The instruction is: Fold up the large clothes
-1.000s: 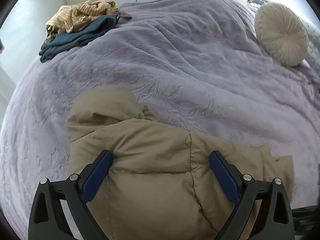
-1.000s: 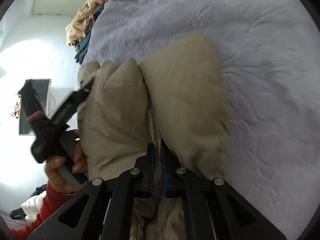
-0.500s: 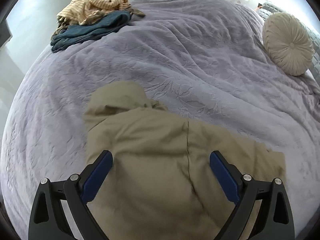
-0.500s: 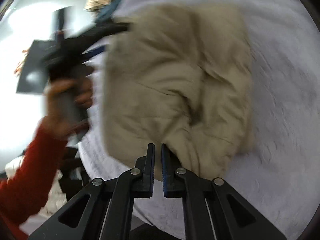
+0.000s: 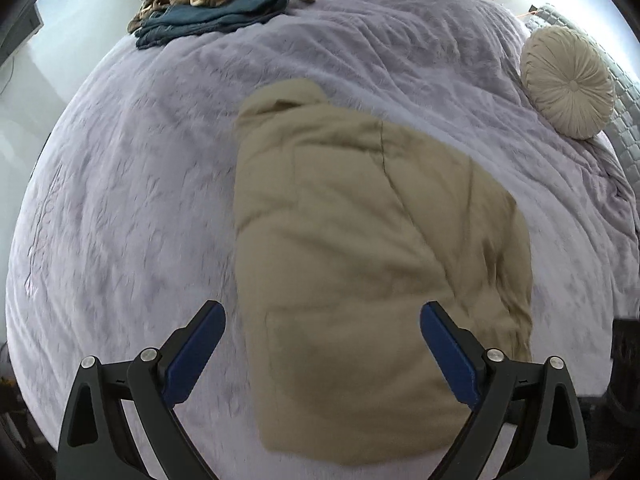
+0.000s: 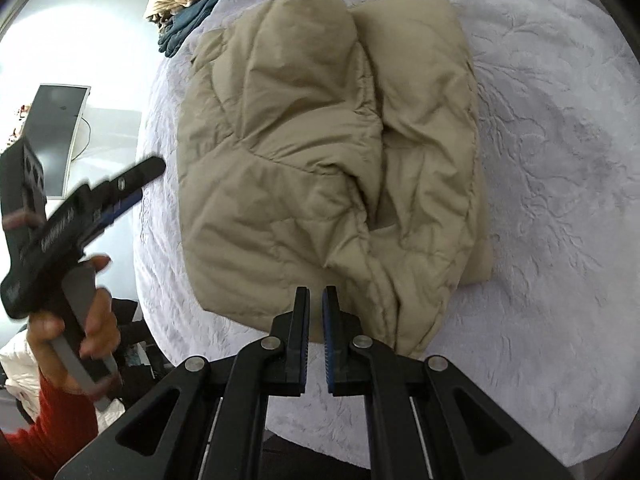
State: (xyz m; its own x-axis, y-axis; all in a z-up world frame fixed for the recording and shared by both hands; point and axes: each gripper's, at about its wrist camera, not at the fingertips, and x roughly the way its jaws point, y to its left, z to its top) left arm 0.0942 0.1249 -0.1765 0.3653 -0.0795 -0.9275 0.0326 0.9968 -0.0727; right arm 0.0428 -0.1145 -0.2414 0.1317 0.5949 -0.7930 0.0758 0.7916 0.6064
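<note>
Fingers of left gripper [image 5: 322, 316] spread wide, blue pads [image 5: 196, 350] either side of tan puffer jacket's near end, nothing pinched, hovering above the fabric. Fingers of right gripper [image 6: 316, 300] nearly closed, thin gap between pads, nothing in the gap; tips just off the jacket's near edge, contact not clear.

Tan puffer jacket [image 5: 372, 248] folded into a bulky rectangle, lying flat on the lilac bedspread [image 5: 132, 208] near the bed's front edge. Rounded hood-like lump at jacket's far end. Right wrist view: jacket [image 6: 320, 152] shows two padded halves laid side by side, deep crease between them, small layer sticking out at its right near corner.

Pile of other clothes [image 5: 216, 0] well beyond jacket, at far left corner of bed: striped beige piece on top of dark teal one. Round pleated cream cushion [image 5: 568, 80] far right of jacket, by the quilted grey pillow [image 5: 624, 112].

Left of jacket in right wrist view: hand [image 6: 80, 328] with red sleeve [image 6: 52, 424] holding the left gripper's handle, off the bed's edge. Curved monitor [image 6: 56, 136] further left, beyond bed.
</note>
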